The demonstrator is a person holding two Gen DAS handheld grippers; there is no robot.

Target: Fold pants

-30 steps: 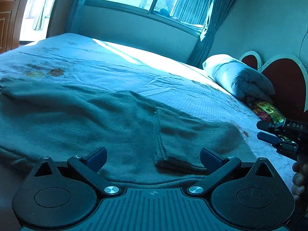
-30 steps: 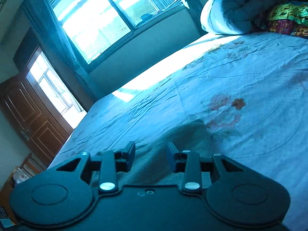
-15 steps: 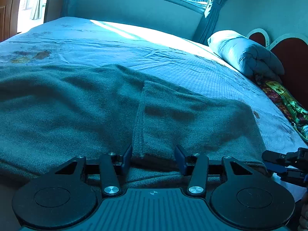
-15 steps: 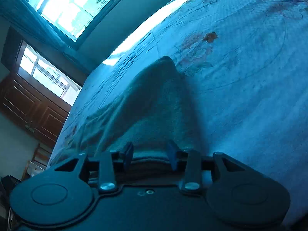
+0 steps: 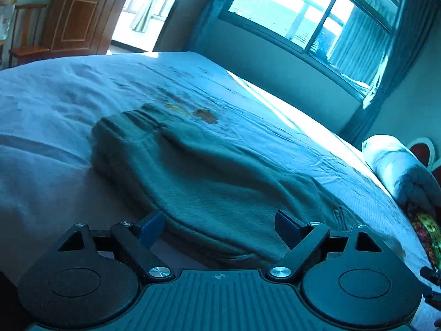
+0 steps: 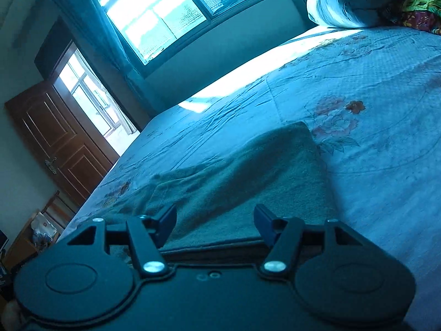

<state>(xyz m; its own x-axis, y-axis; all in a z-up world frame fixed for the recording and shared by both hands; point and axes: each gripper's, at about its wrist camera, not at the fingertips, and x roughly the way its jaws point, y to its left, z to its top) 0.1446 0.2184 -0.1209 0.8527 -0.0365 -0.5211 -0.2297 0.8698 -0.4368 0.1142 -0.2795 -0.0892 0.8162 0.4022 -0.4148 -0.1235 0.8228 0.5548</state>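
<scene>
Grey-green fleece pants point(image 5: 209, 176) lie flat on the bed, their gathered waistband at the far left in the left wrist view. My left gripper point(image 5: 220, 224) hovers over their near edge, its jaws opening wide, and the pads press on nothing. The right wrist view shows the folded leg end of the pants point(image 6: 248, 171) with a square corner near a flower print. There my right gripper point(image 6: 215, 220) is low over the cloth's near edge, jaws opening, the fabric lying under and between the fingers without being pinched.
The bed sheet point(image 5: 55, 104) is pale blue with flower prints. A rolled duvet point(image 5: 399, 171) and a colourful cushion point(image 6: 421, 8) lie at the headboard end. A window point(image 5: 317, 8), a wooden door point(image 6: 55, 143) and a chair point(image 5: 24, 30) surround the bed.
Both grippers closed over the pants' near edge, then spread again. The left view swung left along the pants toward the waistband. The right view tipped back up, showing more of the room.
</scene>
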